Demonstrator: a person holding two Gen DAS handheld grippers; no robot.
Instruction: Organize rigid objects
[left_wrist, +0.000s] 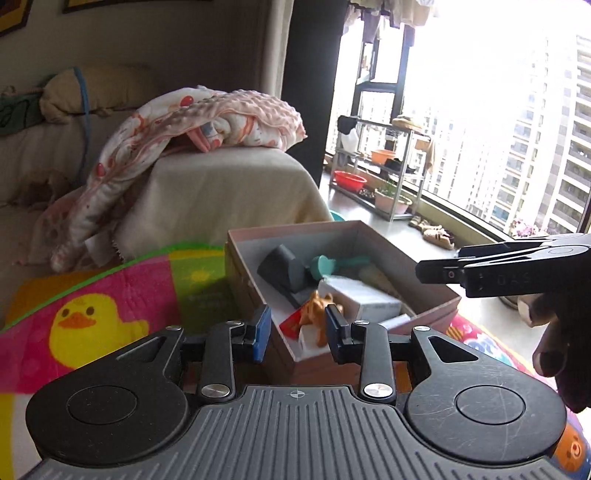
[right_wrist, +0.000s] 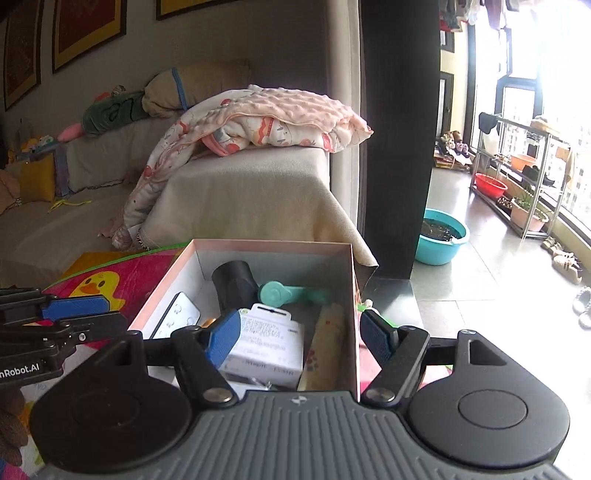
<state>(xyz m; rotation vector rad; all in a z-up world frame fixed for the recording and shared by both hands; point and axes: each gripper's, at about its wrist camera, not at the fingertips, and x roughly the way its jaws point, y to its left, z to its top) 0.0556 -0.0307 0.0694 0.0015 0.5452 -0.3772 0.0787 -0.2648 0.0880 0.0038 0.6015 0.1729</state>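
A pink cardboard box (left_wrist: 436, 310) (right_wrist: 166, 284) stands on a bright play mat. Inside lie a dark grey cylinder (left_wrist: 282, 267) (right_wrist: 234, 284), a teal tool (left_wrist: 328, 266) (right_wrist: 291, 293), a white carton (left_wrist: 364, 301) (right_wrist: 269, 343), an orange toy animal (left_wrist: 314, 314), a yellow patterned stick (right_wrist: 325, 347) and a white remote (right_wrist: 177, 317). My left gripper (left_wrist: 297, 328) is open over the box's near corner, above the orange toy. My right gripper (right_wrist: 299, 336) is open, its fingers straddling the box's right wall, empty. It also shows side-on in the left wrist view (left_wrist: 458, 273).
The play mat (left_wrist: 110, 295) with a yellow duck lies under the box. A beige sofa (right_wrist: 240, 192) with a pink blanket (right_wrist: 273, 118) stands behind. A teal basin (right_wrist: 441, 236) sits on the tiled floor. A metal rack (right_wrist: 517, 173) with pots stands by the window.
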